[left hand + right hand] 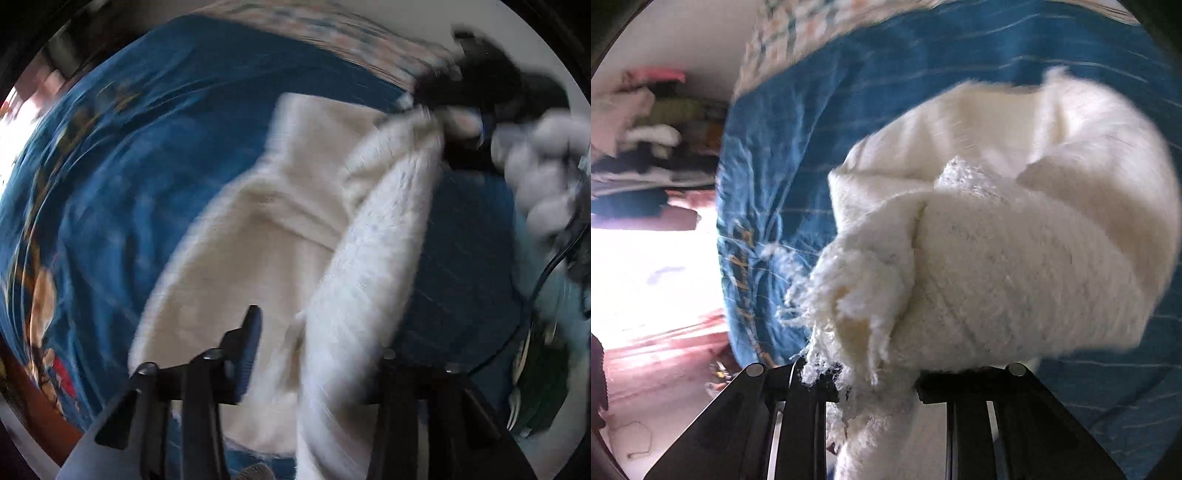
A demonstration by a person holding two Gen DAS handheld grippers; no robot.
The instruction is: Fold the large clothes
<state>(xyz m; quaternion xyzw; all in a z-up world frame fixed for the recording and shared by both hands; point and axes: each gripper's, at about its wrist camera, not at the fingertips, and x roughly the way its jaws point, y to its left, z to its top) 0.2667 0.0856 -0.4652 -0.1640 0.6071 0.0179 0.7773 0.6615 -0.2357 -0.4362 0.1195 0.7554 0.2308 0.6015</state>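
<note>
A white fuzzy knitted garment [266,236] lies on a blue bedspread [140,177]. One edge is lifted into a band [373,258] between the two grippers. My left gripper [317,354] holds the near end of that band; its left finger [249,343] shows, the right is hidden by cloth. The right gripper [436,110], in a grey-gloved hand [546,162], grips the far end. In the right wrist view my right gripper [875,384] is shut on a fringed bunch of the garment [979,240], which hides both fingertips.
A patterned pillow or quilt edge [332,40] lies at the bed's far side. A rack of clothes [646,147] stands beside the bed, with reddish floor [665,362] below. A black cable [546,280] hangs from the right hand. Both views are motion-blurred.
</note>
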